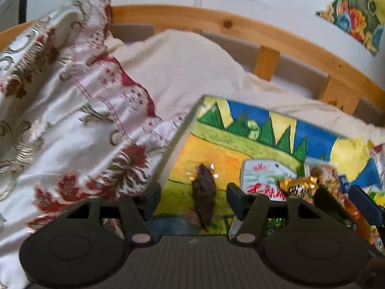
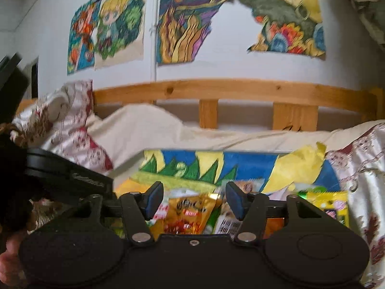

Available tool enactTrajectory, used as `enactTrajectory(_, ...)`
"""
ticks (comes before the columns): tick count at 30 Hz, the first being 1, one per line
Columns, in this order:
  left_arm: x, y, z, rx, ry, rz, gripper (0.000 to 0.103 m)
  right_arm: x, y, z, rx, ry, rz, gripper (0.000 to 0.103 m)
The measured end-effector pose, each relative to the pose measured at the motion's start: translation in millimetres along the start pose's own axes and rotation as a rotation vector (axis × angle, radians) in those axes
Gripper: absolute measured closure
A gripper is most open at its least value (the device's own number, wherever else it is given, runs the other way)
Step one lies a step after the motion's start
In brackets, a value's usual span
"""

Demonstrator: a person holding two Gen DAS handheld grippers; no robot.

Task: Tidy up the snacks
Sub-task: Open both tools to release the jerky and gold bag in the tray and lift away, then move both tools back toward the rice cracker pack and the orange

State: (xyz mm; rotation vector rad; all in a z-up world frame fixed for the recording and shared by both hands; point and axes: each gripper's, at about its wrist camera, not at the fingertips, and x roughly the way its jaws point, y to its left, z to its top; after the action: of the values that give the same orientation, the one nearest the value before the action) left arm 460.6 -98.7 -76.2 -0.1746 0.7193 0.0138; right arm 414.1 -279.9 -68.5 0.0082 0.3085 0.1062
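Observation:
A painted board (image 1: 216,151) lies on the bed with snacks on it. In the left wrist view, a dark brown snack (image 1: 204,192) lies on the board between the open fingers of my left gripper (image 1: 194,198). A white packet with red lettering (image 1: 262,178) and a gold wrapper (image 1: 298,185) lie to its right. In the right wrist view, my right gripper (image 2: 194,200) is open above a pile of packets, over an orange-yellow packet (image 2: 190,214). A yellow-green packet (image 2: 327,204) lies at the right. The left gripper's body (image 2: 67,178) shows at the left edge.
The board (image 2: 240,163) rests on a cream sheet (image 1: 182,67) and a red-flowered quilt (image 1: 72,125). A wooden bed rail (image 2: 228,91) runs behind. Colourful drawings (image 2: 192,19) hang on the white wall.

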Motion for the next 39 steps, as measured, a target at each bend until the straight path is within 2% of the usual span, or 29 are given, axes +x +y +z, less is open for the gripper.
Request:
enactTrajectory(2, -14, 4, 3, -0.016, -0.036, 0.010, 0.018, -9, -2, 7, 0.012, -0.032, -0.015, 0.031)
enactTrajectory(11, -86, 29, 9, -0.078, -0.174, 0.024, 0.002, -64, -6, 38, 0.008, -0.125, -0.049, 0.012)
enactTrajectory(18, -155, 40, -6, -0.040, -0.293, 0.025, 0.001, -117, 1, 55, -0.019, -0.187, -0.066, 0.003)
enactTrajectory(21, -181, 43, -16, -0.010, -0.316, 0.022, 0.001, -141, 5, 58, -0.016, -0.202, -0.070, 0.002)
enactTrajectory(32, -254, 68, -62, 0.032, -0.324, -0.003, 0.001, -222, 23, 54, 0.019, -0.208, -0.089, 0.001)
enactTrajectory(39, -281, 85, -94, 0.047, -0.325, 0.002, 0.001, -264, 37, 38, 0.023, -0.177, -0.087, 0.001)
